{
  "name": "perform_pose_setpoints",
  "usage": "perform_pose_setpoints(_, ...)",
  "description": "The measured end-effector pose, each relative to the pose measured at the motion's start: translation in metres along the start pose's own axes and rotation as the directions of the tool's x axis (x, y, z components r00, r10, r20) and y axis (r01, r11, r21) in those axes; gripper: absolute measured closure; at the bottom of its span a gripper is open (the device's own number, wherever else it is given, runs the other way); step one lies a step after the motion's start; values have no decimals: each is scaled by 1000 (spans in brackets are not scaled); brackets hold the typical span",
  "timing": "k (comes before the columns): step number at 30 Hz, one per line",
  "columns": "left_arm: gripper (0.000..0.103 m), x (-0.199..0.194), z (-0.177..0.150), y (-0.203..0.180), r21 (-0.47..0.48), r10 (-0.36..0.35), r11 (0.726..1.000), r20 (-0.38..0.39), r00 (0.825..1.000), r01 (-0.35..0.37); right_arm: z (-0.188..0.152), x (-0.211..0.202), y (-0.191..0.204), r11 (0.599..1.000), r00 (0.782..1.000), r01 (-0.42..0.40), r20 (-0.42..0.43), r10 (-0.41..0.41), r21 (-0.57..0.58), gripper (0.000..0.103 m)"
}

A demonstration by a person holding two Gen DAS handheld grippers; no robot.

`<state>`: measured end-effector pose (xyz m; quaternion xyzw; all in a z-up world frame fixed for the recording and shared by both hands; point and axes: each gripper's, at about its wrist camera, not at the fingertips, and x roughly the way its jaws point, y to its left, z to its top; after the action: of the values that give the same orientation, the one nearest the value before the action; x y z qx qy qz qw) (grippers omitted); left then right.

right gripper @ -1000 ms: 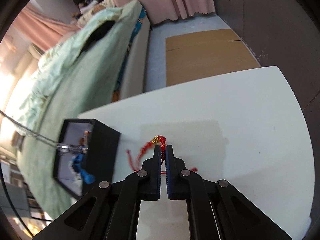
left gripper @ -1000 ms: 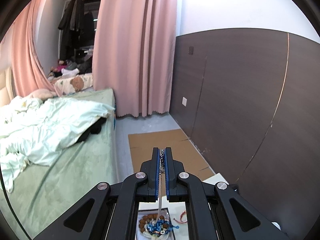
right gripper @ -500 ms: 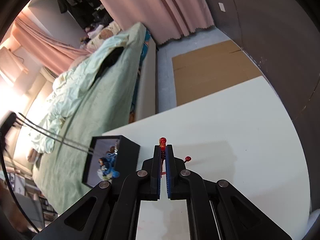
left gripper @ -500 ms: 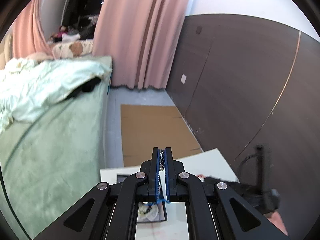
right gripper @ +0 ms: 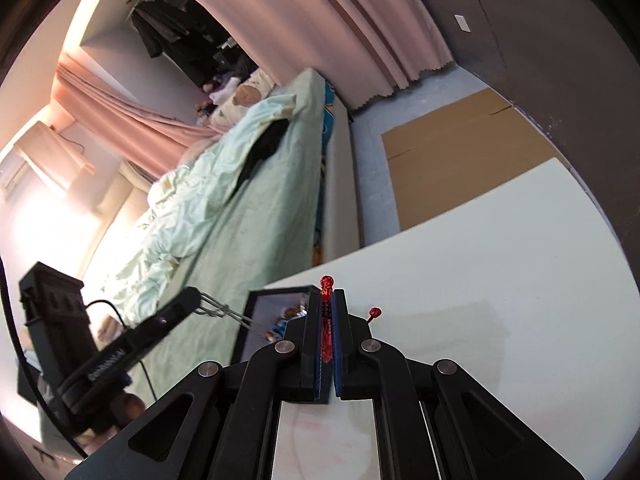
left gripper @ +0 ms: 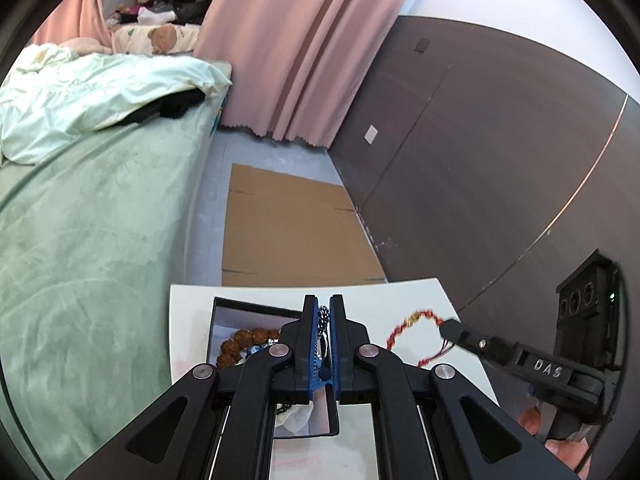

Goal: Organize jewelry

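Left hand-held gripper (left gripper: 324,312), matte black plastic arms with bright round rivets and ribbed blue pads: jaws nearly together, pinching a fine silver metal chain necklace (left gripper: 322,322) of dark and pale links that hangs down between the pads over the box. Right hand-held gripper (right gripper: 327,300), same build: jaws closed on a red braided cord bracelet (right gripper: 326,328) with a glossy red bead end standing above the fingertips at 12 o'clock and a second red bead on a loose strand at 1 o'clock. Square black jewellery box (left gripper: 256,307), open, pale smooth lining, sitting on the smooth white table (left gripper: 188,320) near its far left corner; contents include rough brown round-bead bracelet (left gripper: 240,344), something blue partly hidden, and crumpled white tissue. The left wrist view alone shows the right gripper from the side at 3 o'clock, the bracelet looped in the air from its tip with small gold beads at the top, and fingertips of the right hand (left gripper: 560,440) at the lower edge. The right wrist view alone shows the left gripper at 9 o'clock with the chain running taut from its tip towards the box. Surroundings: bed with soft mint-green velvety cover (left gripper: 80,260) and rumpled pale duvet, pink pleated curtains (left gripper: 288,48), flattened brown cardboard sheet (left gripper: 292,224) on grey floor, dark brown panelled wall (left gripper: 480,160).
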<state>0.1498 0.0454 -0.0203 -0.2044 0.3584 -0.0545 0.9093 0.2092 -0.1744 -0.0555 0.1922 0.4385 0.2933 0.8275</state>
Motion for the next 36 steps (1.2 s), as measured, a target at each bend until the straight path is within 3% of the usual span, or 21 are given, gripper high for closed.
perform_pose_setpoints(1,95,4,-1,1,-5,-16,1000,-22,1000,16,1,1,4,1000,1000,-15,6,15,-6,97)
perform_pose_setpoints(3,79,12,-5,6,-23,-33,999,-75,997,31,1,3,11,999,999,-32,11,33,-20,97)
perform_pose_setpoints(4,55,15,-7,9,-34,-25,999,-92,995,22,0,4,15,999,999,-43,13,44,-28,97)
perform_pose_setpoints(6,28,13,-11,17,-60,-11,998,-78,997,6,-1,6,21,997,998,-61,14,62,-40,97)
perform_pose_setpoints(7,25,8,-12,21,-75,-4,997,-59,998,0,-1,8,24,996,997,-71,13,72,-46,97)
perform_pose_setpoints(12,25,-11,-8,38,-117,40,992,-8,999,-41,-4,20,36,991,992,-126,-5,126,-56,97)
perform_pose_setpoints(22,25,-24,3,64,-184,91,979,21,996,-86,-19,59,57,977,978,-207,-51,204,-53,97)
perform_pose_setpoints(24,25,-24,3,65,-185,103,978,23,994,-97,-23,74,58,981,977,-192,-102,188,-36,86)
perform_pose_setpoints(26,25,-24,2,67,-187,107,977,18,994,-101,-27,83,56,987,978,-158,-143,155,-14,38)
perform_pose_setpoints(30,23,-24,0,67,-177,119,978,17,993,-114,-26,72,47,991,983,-133,-127,131,-6,36)
perform_pose_setpoints(31,18,-24,0,67,-175,122,978,20,992,-116,-25,66,46,992,986,-129,-112,127,-10,35)
perform_pose_setpoints(33,11,-26,-1,68,-180,126,976,30,992,-119,-23,53,43,994,991,-108,-84,106,-26,24)
perform_pose_setpoints(34,8,-27,-2,67,-180,127,976,34,991,-119,-22,49,41,994,992,-102,-77,100,-24,14)
perform_pose_setpoints(36,6,-27,-4,64,-172,125,978,38,991,-117,-21,40,34,995,993,-99,-67,99,-7,8)
